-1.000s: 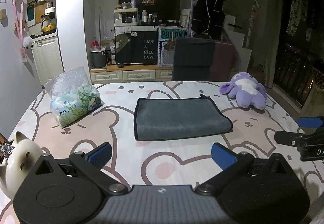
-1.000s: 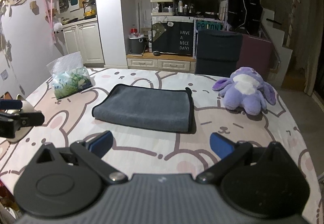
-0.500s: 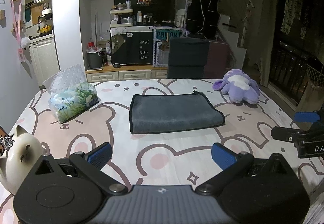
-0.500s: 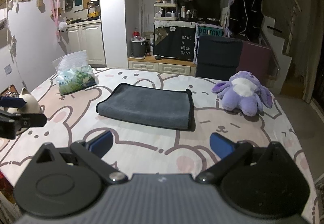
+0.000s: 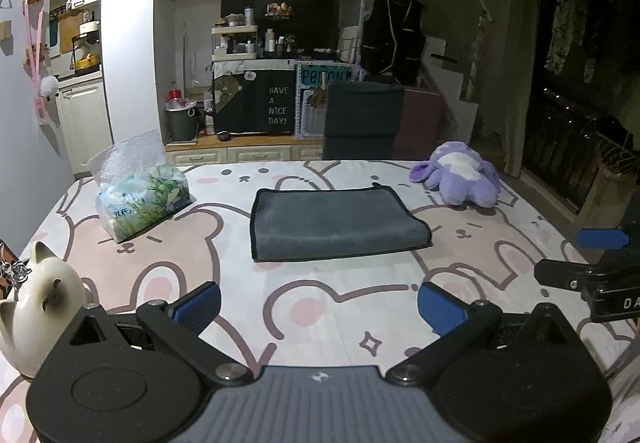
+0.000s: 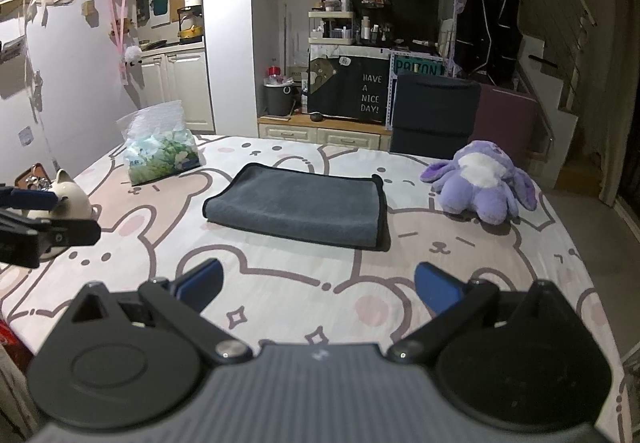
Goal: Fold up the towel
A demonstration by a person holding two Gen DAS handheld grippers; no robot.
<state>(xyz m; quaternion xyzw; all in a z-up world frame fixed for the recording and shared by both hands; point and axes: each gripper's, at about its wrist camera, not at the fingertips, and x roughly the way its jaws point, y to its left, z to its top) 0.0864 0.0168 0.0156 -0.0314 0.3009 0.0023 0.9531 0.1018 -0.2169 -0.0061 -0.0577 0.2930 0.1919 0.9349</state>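
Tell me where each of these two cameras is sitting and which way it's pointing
Left wrist view: sits on the left gripper, looking forward across the table at the folded towel; its own open blue-padded fingers show, with the right gripper at the right edge.
Right wrist view: sits on the right gripper, facing the same towel from further right; its open fingers show, with the left gripper at the left edge.
Shared: towel, tissue pack, purple plush, cat figurine.

Lying on the table: one towel, one plush toy, one tissue pack, one cat figurine.
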